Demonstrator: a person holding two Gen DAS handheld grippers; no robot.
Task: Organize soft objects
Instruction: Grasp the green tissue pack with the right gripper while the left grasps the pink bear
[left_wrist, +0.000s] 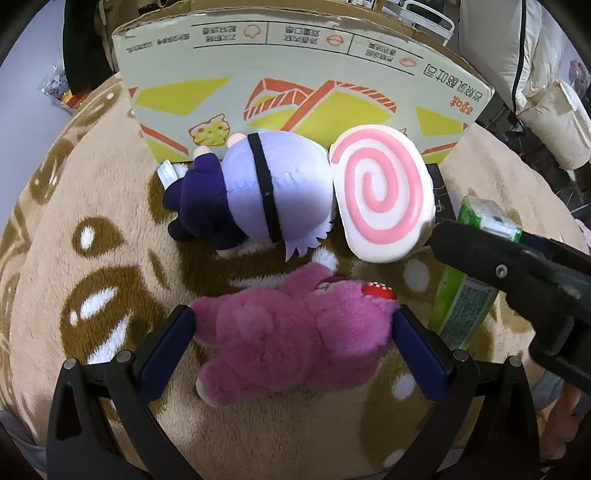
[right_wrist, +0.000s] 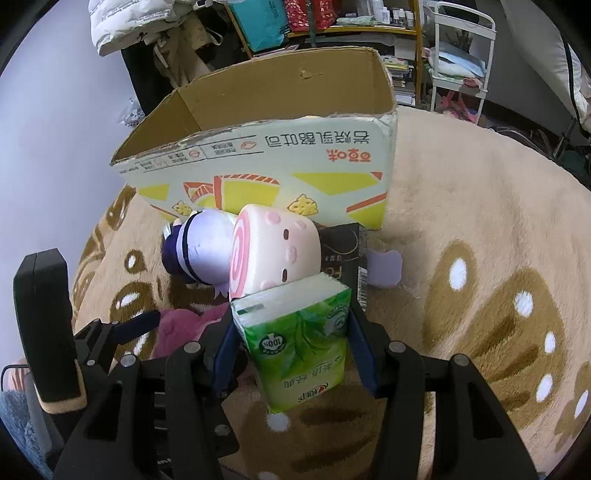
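A pink plush bear (left_wrist: 291, 339) lies on the rug between the blue pads of my left gripper (left_wrist: 291, 315), which press into it from both sides. My right gripper (right_wrist: 295, 343) is shut on a green tissue pack (right_wrist: 299, 332), held upright just above the rug. The same tissue pack (left_wrist: 465, 306) shows in the left wrist view, to the right of the bear. A lavender plush doll (left_wrist: 258, 188) and a pink swirl roll cushion (left_wrist: 380, 195) lie side by side against the cardboard box (left_wrist: 295, 74). The box (right_wrist: 258, 155) is open at the top.
A beige and brown fluffy rug (right_wrist: 461, 221) covers the floor. A black flat box (right_wrist: 341, 251) and a small lavender piece (right_wrist: 384, 267) lie at the cardboard box's right corner. Shelves, a white rack (right_wrist: 461, 55) and hanging coats stand beyond.
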